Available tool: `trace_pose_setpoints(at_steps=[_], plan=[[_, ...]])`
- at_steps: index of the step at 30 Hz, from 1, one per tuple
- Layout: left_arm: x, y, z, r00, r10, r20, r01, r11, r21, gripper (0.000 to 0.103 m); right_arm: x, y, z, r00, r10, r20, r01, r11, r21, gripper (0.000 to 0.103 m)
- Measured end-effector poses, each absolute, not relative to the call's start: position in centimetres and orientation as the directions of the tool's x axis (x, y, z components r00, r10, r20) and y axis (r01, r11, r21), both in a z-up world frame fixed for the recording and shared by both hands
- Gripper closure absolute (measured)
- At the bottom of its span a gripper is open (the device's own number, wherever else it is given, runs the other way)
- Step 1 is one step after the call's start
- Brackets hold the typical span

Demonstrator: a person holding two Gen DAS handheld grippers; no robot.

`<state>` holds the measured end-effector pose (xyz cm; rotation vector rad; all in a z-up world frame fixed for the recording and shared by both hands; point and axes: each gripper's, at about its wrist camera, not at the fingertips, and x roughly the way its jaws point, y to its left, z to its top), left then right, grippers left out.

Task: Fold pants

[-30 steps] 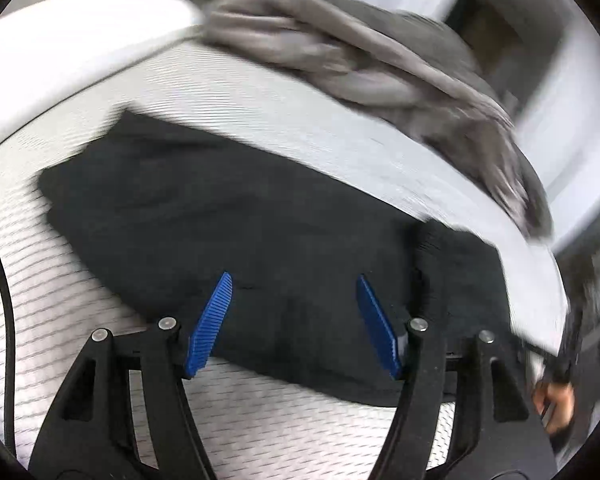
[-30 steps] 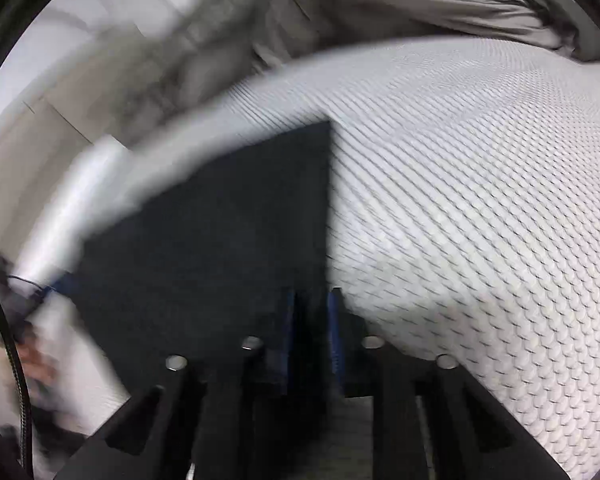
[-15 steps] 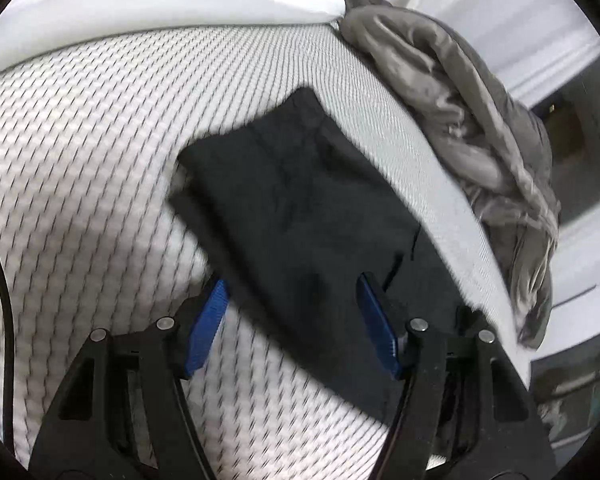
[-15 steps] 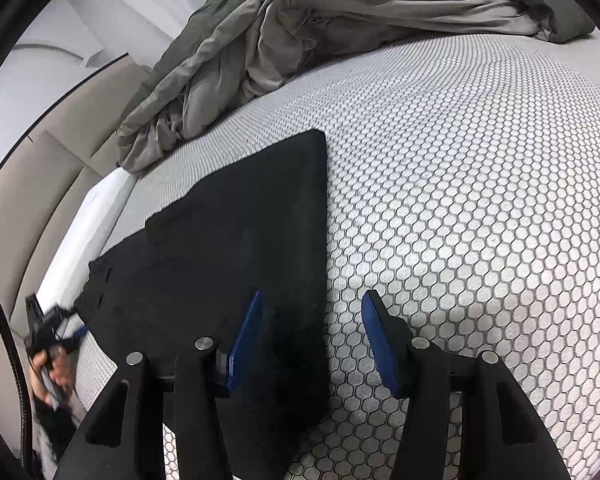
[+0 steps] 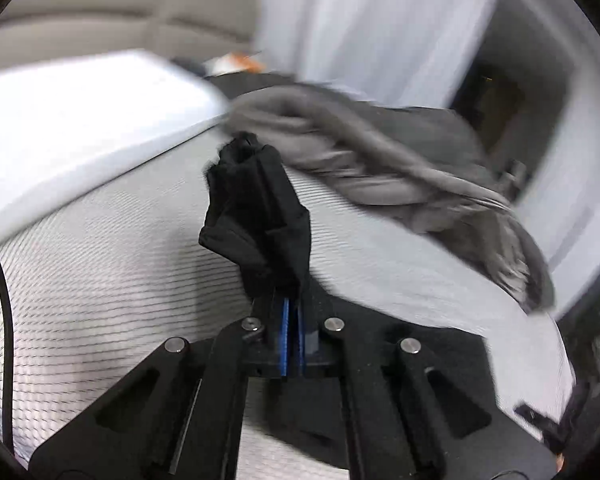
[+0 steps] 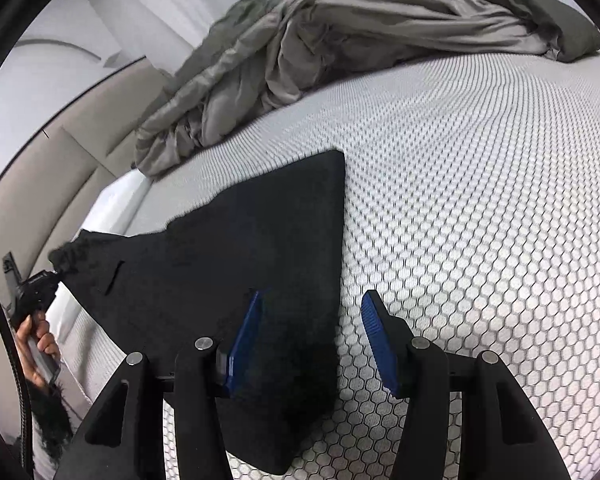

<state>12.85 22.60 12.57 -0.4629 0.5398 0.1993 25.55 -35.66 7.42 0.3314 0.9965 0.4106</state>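
The black pants (image 6: 240, 248) lie folded on the white mesh mattress (image 6: 480, 200). My left gripper (image 5: 293, 312) is shut on a bunched corner of the pants (image 5: 256, 216) and lifts it off the bed. In the right wrist view that gripper (image 6: 36, 288) shows at the far left, pulling the pants' corner up. My right gripper (image 6: 308, 340) is open and empty, its left finger over the near edge of the pants, its right finger over bare mattress.
A rumpled grey duvet (image 6: 340, 48) lies across the far side of the bed; it also shows in the left wrist view (image 5: 380, 160). A white pillow (image 5: 80, 128) lies at the left. A beige padded headboard (image 6: 60, 152) stands behind.
My left gripper has shut on a corner of the pants and lifted it. My right gripper opened half a second ago and stays open over the pants' edge.
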Motion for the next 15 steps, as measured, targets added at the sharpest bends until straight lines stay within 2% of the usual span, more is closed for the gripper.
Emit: trace_pose_setpoints(at_steps=[5, 9, 10, 11, 12, 13, 15], plan=[[14.2, 10.1, 17.2, 0.877, -0.117, -0.466, -0.024, 0.958, -0.285, 0.103, 25.3, -37.4, 9.0, 0.523, 0.490, -0.697, -0.173, 0.862, 0.476, 0.047], [15.5, -1.3, 16.9, 0.813, -0.307, -0.494, 0.211, 0.947, -0.242, 0.102, 25.3, -39.1, 9.3, 0.536, 0.476, -0.697, -0.135, 0.863, 0.486, 0.047], [16.0, -4.4, 15.7, 0.755, -0.379, -0.535, 0.298, 0.925, -0.235, 0.098, 25.3, -39.7, 9.4, 0.539, 0.474, -0.696, -0.126, 0.863, 0.490, 0.047], [16.4, -6.7, 14.4, 0.690, -0.433, -0.580, 0.368, 0.900, -0.235, 0.081, 25.2, -40.3, 9.5, 0.545, 0.468, -0.695, -0.117, 0.864, 0.490, 0.047], [16.8, -9.6, 12.0, 0.569, -0.503, -0.651, 0.468, 0.849, -0.247, 0.070, 25.1, -40.7, 9.6, 0.551, 0.463, -0.694, -0.111, 0.865, 0.489, 0.047], [17.1, -11.5, 9.8, 0.476, -0.540, -0.694, 0.526, 0.807, -0.266, 0.050, 24.9, -41.6, 9.6, 0.556, 0.456, -0.695, -0.099, 0.866, 0.490, 0.047], [17.3, -13.8, 5.4, 0.375, -0.548, -0.747, 0.569, 0.773, -0.281, 0.049, 24.9, -42.3, 9.6, 0.557, 0.449, -0.699, -0.081, 0.867, 0.492, 0.047]])
